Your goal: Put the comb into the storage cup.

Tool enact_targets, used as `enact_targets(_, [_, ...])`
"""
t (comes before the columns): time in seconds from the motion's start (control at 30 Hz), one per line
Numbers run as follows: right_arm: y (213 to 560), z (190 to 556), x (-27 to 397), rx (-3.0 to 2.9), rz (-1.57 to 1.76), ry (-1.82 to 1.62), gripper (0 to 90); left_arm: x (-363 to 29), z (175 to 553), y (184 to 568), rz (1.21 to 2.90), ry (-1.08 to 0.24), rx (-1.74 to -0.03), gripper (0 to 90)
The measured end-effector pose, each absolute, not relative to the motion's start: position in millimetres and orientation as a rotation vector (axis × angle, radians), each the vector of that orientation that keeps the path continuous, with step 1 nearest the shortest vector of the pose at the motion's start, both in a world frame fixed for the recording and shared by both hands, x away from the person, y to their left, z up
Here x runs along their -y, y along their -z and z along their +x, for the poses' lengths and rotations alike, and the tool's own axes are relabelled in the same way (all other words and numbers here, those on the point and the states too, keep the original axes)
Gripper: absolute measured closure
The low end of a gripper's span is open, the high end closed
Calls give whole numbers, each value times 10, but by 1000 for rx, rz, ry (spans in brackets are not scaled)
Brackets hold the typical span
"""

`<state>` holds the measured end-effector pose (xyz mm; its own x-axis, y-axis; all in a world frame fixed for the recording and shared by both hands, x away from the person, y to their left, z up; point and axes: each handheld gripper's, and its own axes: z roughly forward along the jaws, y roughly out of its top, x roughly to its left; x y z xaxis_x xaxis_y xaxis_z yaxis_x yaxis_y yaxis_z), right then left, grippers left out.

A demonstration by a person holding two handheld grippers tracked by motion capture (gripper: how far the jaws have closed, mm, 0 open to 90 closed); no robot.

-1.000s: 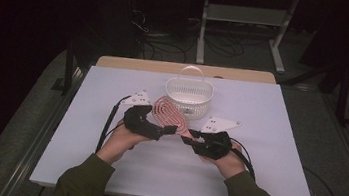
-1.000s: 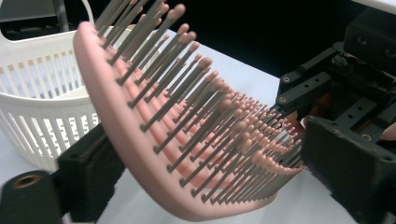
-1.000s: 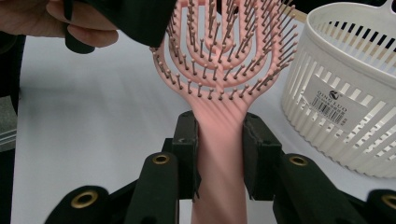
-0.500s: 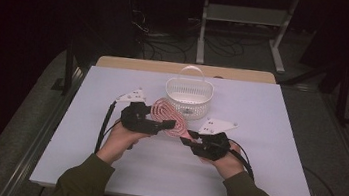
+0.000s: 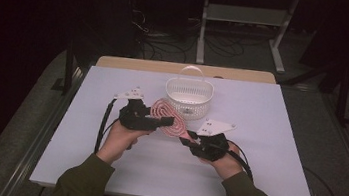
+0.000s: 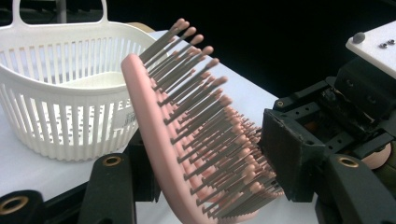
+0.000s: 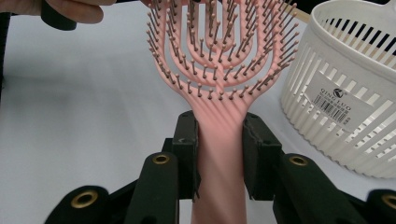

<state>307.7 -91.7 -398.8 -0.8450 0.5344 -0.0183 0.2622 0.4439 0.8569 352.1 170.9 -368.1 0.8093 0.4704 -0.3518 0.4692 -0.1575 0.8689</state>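
A pink hairbrush (image 5: 166, 118) is held up off the white desk (image 5: 276, 156), just near of the white slotted basket (image 5: 188, 98) that stands at the far middle. The right gripper (image 7: 219, 140) pinches the brush by its handle, both pads pressed flat against the sides, as the right gripper view shows plainly. The left gripper (image 5: 159, 122) has come in from the left around the brush head; its jaws have just been closing with the head between them. In the left gripper view one pad sits against the bristle tips while the other lies behind the smooth back, though whether that one presses yet I cannot tell.

This looks like a handover of the brush from right to left. The next move calls for the left gripper to finish clamping the head firmly, since bristles give and may slip. Only then should the right gripper let go of the handle. The basket just beyond seems the likely place to drop it.
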Motion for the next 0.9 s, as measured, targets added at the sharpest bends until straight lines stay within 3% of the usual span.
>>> enact_targets(0.9, [4053, 3074, 832, -2437, 681, -1323, 682, -1721, 3513, 3664, 1765, 46, -709, 599])
